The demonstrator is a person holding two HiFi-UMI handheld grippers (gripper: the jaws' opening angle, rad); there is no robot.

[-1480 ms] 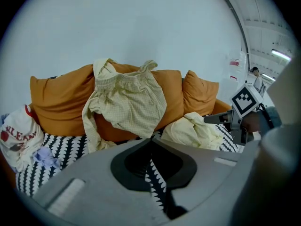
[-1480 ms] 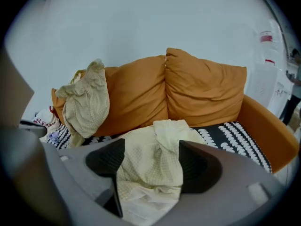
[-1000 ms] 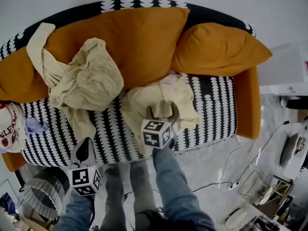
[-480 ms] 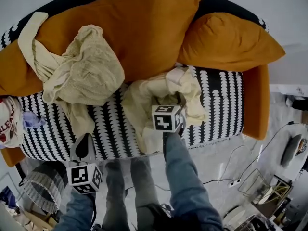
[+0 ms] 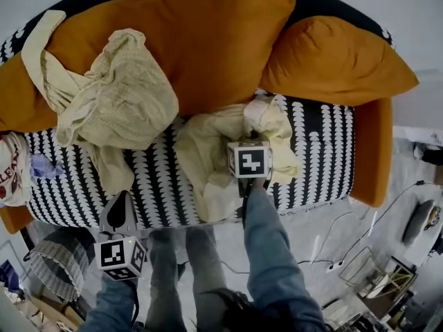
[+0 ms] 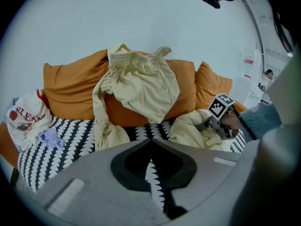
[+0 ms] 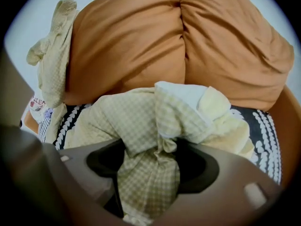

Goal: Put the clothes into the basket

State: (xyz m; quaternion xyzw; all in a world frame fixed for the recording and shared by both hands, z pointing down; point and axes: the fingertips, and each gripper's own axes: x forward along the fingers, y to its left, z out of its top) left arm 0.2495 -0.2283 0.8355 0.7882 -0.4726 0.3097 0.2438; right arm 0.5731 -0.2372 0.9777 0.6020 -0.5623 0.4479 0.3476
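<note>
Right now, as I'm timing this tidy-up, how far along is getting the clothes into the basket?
Done: nothing visible; the basket shows no clothes. In hand: the right gripper has just been closing around the checked garment on the sofa seat, not yet clamped; the left gripper is shut, empty. Left: that garment, the yellow garment on the cushions, the white-and-red garment.

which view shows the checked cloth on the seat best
Right gripper view: the checked cloth fills the middle, bunched inside the right tool, whose jaws have just been closing. Head view shows it heaped on the seat; left gripper view, small at right.
</note>
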